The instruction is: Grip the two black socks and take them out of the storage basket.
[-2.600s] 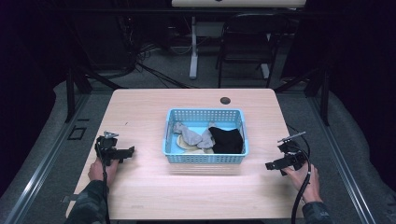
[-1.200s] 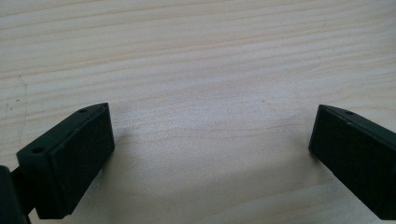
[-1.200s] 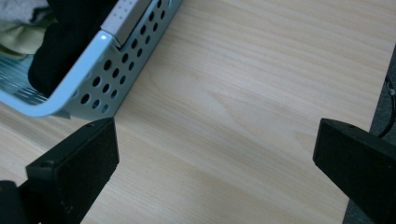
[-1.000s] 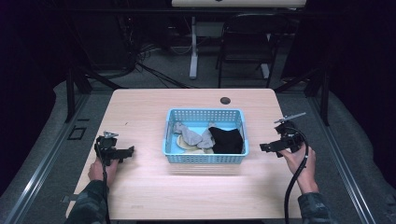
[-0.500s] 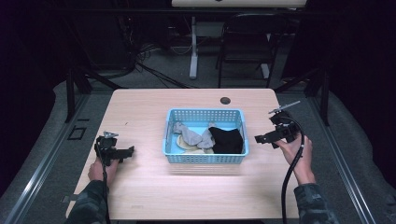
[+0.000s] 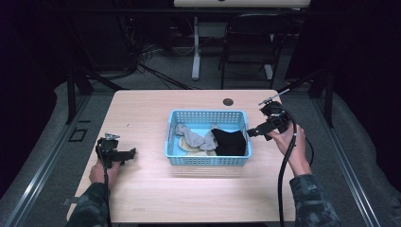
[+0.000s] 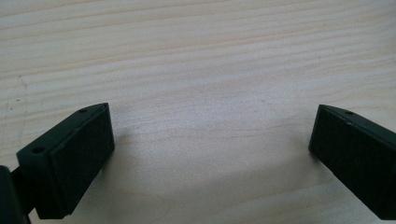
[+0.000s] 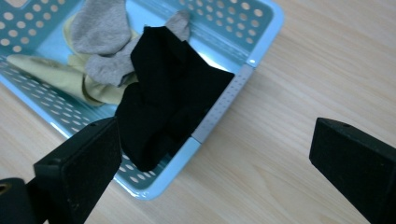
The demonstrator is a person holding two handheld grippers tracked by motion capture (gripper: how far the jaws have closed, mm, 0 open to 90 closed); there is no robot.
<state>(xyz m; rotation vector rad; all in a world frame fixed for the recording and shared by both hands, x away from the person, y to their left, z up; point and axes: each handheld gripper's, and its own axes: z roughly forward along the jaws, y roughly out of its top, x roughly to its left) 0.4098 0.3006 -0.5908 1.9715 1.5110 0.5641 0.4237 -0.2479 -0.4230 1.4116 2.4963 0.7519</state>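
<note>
Evidently nothing is out yet; the black cloth [image 8: 168, 102] and grey socks [image 6: 191, 137] lie in the blue basket [image 6: 208, 160]; right claw [image 6: 253, 131] released beside it; left claw [image 6: 128, 153] released over bare tabletop [image 6: 142, 113].

bare table [image 6: 142, 113] all round, basket [image 6: 208, 161] walls bar centre

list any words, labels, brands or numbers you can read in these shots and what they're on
None can be read.
Basket: plain blue plastic with holes, no label showing.
Black cloth, grey socks and yellowish cloth: no tag or print in sight.
Table: bare wood grain, no markings.
Left gripper and right gripper: black pads with no lettering.
</note>
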